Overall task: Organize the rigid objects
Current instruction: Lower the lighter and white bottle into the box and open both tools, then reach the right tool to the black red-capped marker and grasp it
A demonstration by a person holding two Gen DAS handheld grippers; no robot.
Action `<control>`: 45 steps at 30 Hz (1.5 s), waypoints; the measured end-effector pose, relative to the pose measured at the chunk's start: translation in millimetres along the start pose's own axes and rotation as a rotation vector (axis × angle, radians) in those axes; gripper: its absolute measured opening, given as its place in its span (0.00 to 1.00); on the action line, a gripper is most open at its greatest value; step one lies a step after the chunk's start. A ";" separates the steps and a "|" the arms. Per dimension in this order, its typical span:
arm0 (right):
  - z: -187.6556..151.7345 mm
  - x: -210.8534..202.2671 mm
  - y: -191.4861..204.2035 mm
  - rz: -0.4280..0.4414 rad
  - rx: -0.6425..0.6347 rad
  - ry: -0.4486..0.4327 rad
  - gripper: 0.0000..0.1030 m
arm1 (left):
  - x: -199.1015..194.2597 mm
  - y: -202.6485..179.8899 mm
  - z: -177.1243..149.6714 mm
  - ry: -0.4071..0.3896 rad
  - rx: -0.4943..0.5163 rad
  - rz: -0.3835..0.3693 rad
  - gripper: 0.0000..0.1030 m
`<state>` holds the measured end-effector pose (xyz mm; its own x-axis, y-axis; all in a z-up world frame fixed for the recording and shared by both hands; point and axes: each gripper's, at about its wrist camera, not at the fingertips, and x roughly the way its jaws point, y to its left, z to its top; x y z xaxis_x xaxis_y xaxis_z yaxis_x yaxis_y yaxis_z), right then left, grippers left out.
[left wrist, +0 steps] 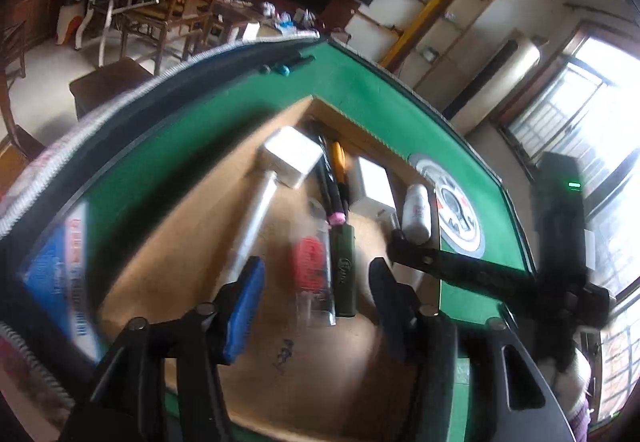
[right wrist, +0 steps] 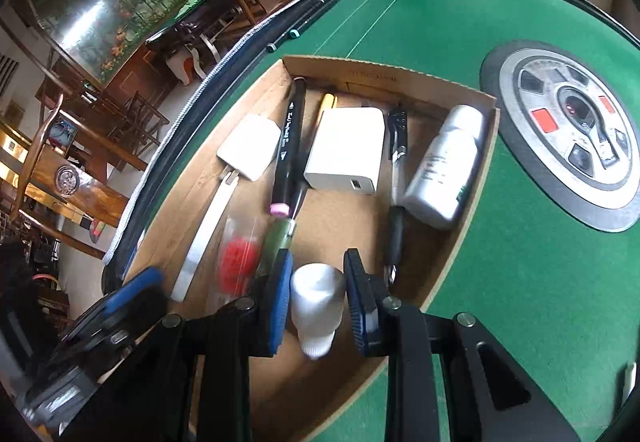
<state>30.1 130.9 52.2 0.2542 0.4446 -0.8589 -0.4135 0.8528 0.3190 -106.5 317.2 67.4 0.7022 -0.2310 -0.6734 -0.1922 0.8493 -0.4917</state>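
Gripping a small white bottle [right wrist: 317,312] between blue pads, the right tongs [right wrist: 318,302] hang over the near end of a cardboard tray [right wrist: 440,88] on the green desk [right wrist: 520,282]. The left tongs [left wrist: 316,306] stand open above the same tray, nothing between their pads, with a clear packet holding something red [left wrist: 314,274] and a green lighter [left wrist: 345,274] lying just below them. Farther in lie a white stick [right wrist: 204,234], a black marker with a pink cap [right wrist: 289,146], two white chargers [right wrist: 347,150] and a black pen [right wrist: 397,178]. A larger white bottle [right wrist: 446,166] rests against the tray's right wall. Beyond the tray, a round grey panel [right wrist: 560,130] sits in the desk, and two dark pens [right wrist: 308,20] lie near its far edge.
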 end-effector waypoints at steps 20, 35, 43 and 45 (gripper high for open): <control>-92.4 -162.0 -145.2 -0.254 0.196 -0.347 0.63 | -44.4 -79.1 -26.4 -0.143 0.301 -0.001 0.79; -176.9 -170.5 -234.0 -0.197 0.289 -0.239 0.63 | -32.2 -161.2 -80.9 -0.044 0.461 -0.010 0.79; -176.3 -149.4 -215.1 -0.308 0.265 -0.117 0.25 | -25.1 -158.4 -83.9 -0.018 0.447 -0.018 0.79; -174.0 -141.1 -204.6 -0.200 0.288 -0.101 0.23 | -23.0 -156.5 -84.3 -0.008 0.439 -0.023 0.79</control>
<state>-73.4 -154.0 38.4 0.3962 0.2740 -0.8763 -0.0872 0.9613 0.2612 -150.3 149.6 113.3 0.7084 -0.2497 -0.6601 0.1316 0.9656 -0.2241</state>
